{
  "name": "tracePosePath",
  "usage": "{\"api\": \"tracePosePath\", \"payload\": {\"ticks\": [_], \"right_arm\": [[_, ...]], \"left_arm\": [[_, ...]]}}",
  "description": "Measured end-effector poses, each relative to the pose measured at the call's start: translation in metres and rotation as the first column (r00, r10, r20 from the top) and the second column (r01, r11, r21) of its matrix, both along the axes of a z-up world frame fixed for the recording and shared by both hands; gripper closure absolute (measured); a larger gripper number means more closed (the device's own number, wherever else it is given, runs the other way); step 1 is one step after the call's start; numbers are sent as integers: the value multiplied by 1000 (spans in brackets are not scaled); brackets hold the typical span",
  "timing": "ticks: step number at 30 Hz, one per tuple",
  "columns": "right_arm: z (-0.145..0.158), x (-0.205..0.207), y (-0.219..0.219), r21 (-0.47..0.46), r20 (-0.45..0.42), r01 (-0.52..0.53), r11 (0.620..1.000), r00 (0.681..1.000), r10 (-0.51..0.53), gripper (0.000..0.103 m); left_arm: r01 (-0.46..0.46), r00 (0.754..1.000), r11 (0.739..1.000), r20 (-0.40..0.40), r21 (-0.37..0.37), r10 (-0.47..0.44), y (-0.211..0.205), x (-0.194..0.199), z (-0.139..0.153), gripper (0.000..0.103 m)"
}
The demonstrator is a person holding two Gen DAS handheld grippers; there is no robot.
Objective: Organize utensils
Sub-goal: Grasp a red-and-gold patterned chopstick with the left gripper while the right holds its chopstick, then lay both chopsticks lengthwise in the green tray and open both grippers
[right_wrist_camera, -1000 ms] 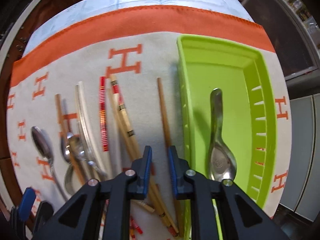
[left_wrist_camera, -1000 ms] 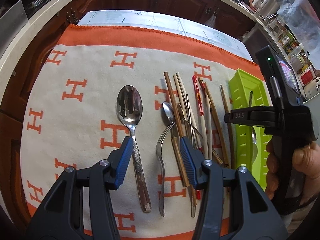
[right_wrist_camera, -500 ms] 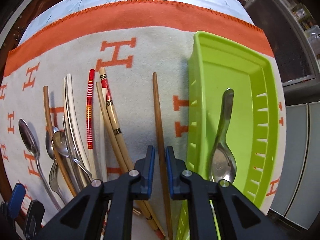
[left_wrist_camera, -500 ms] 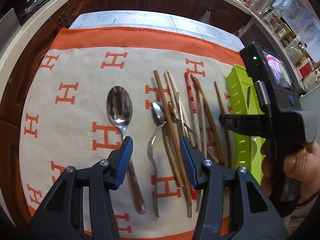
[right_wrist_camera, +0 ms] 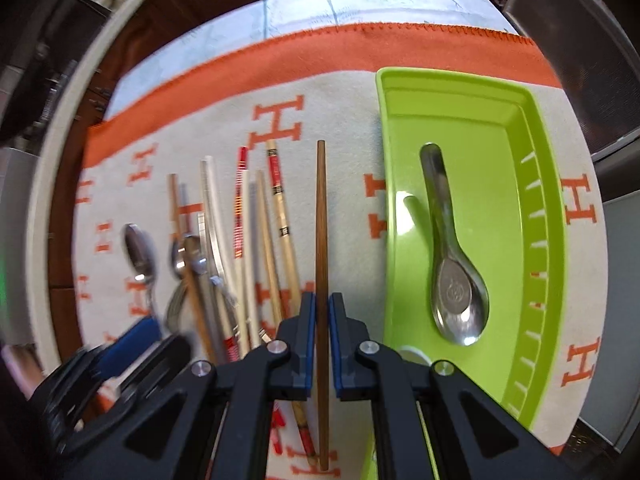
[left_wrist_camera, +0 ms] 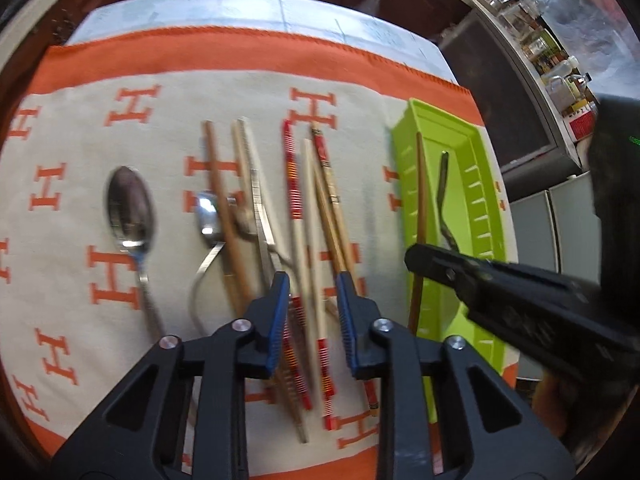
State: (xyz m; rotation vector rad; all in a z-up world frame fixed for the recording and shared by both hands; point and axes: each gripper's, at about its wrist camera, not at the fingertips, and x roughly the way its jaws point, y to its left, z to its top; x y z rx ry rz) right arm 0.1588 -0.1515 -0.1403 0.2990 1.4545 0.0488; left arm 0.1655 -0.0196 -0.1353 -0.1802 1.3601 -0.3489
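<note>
The right hand-held gripper (right_wrist_camera: 322, 312) is closed on a dark brown chopstick (right_wrist_camera: 321, 216); its blue pads press the stick from both sides, w/ the stick running straight up between them. In the left wrist view this chopstick (left_wrist_camera: 419, 216) shows over the near wall of the green tray (left_wrist_camera: 486, 216), one end toward the tray's far end, and the right hand-held gripper (left_wrist_camera: 424, 264) is seen from the side as a black body reaching in from the right.

The left hand-held gripper (left_wrist_camera: 313, 292) is partly open, its jaws have just been closing. It hangs over the pile of chopsticks, and the pads do not press on anything I can see; a pale chopstick (left_wrist_camera: 310, 240) and a red-striped chopstick (left_wrist_camera: 294, 200) lie below the gap. The view is blurred, so contact w/ the cloth I cannot tell.

Inside the green tray (right_wrist_camera: 536, 240) lies a metal soup spoon (right_wrist_camera: 452, 264), bowl toward the camera, handle to the far end.

On the cloth (left_wrist_camera: 80, 200), cream w/ orange H letters and orange border, the other utensils lie left of the tray: a big spoon (left_wrist_camera: 130, 208) alone on the left, then a smaller spoon (left_wrist_camera: 208, 216) and a fork (left_wrist_camera: 200, 276) mixed w/ brown, pale and patterned chopsticks. The cloth covers a table (left_wrist_camera: 240, 8).
</note>
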Motion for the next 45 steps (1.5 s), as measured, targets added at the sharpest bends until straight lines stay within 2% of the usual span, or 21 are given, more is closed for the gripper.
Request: {"api": "tracePosePath", "payload": {"ticks": [4, 10, 17, 28, 32, 34, 39, 41, 42, 45], "right_arm": [[8, -12, -18, 64, 51, -2, 998, 999, -2, 97], [20, -27, -51, 147, 111, 4, 989, 994, -20, 97], [31, -49, -87, 212, 148, 42, 976, 986, -75, 97], [28, -52, -101, 232, 155, 42, 972, 985, -79, 97], [24, -51, -105, 231, 146, 48, 972, 986, -83, 97], [23, -51, -106, 231, 143, 54, 971, 986, -89, 97], [20, -51, -109, 231, 137, 59, 971, 986, -93, 97], [19, -51, -109, 231, 135, 59, 971, 987, -92, 97], [19, -51, -109, 232, 134, 61, 971, 987, -94, 97], [17, -51, -109, 239, 128, 69, 969, 986, -102, 97]], "left_arm": [[0, 999, 1000, -36, -1, 0, -16, 3, -9, 86], [-9, 999, 999, -51, 37, 11, -40, 14, -18, 87], [-46, 997, 993, -61, 112, 53, -54, 34, -33, 87], [-19, 1000, 986, -6, 167, 21, -74, 48, -33, 87], [-17, 999, 972, -23, 233, 23, -81, 53, -43, 87], [-17, 999, 970, -46, 243, 29, -82, 55, -49, 87], [11, 999, 958, -37, 286, -1, -90, 54, -49, 87], [11, 999, 954, -32, 301, -2, -94, 53, -49, 90], [9, 1000, 951, -30, 310, 0, -94, 53, -49, 97], [-27, 998, 967, -46, 252, 40, -87, 52, -49, 99]]}}
